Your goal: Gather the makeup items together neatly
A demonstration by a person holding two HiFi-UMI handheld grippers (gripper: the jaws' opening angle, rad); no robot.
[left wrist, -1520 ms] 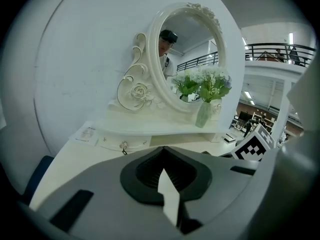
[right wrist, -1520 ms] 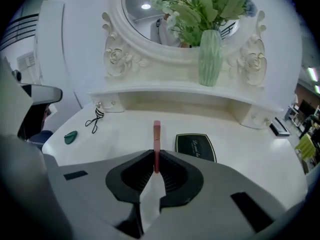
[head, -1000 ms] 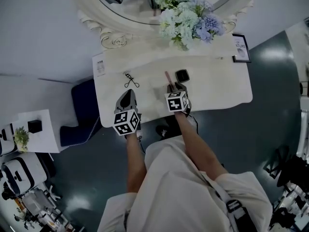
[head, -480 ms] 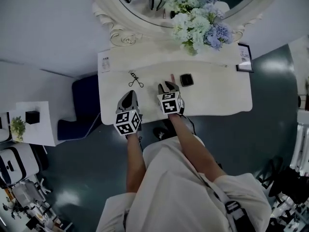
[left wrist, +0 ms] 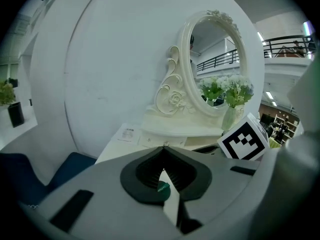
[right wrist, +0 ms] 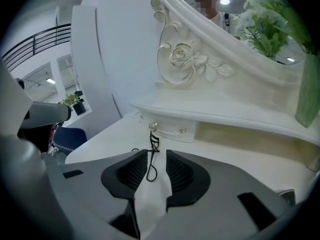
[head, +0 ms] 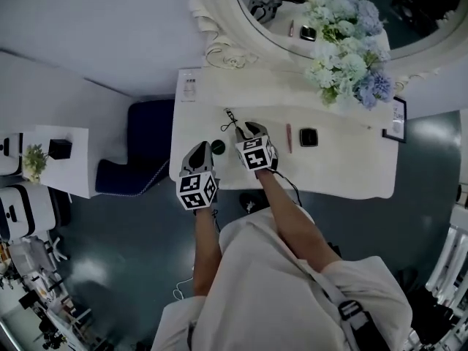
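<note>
A black eyelash curler (head: pixel 230 118) lies on the white vanity table (head: pixel 344 167), left of a pink tube (head: pixel 289 137) and a black square compact (head: pixel 308 137). My right gripper (head: pixel 248 129) is just behind the curler. In the right gripper view the gripper (right wrist: pixel 152 166) is open. The eyelash curler (right wrist: pixel 151 156) lies on the table in the gap, its loops between the pads and touching neither. My left gripper (head: pixel 199 152) sits near the table's left front, shut and empty. A small dark green round item (head: pixel 217 147) lies beside it and shows under the left gripper (left wrist: pixel 163 151) as a green disc (left wrist: pixel 162 187).
An ornate oval mirror (head: pixel 241 46) and a vase of flowers (head: pixel 347 57) stand at the back. A leaflet (head: pixel 189 88) lies at the back left corner, and a small framed picture (head: pixel 398 118) stands at the right end. A blue chair (head: pixel 135 148) sits left of the table.
My right gripper has moved left, away from the pink tube and compact, up to the eyelash curler. The left gripper has shifted a little, and the green item now shows beside it.
</note>
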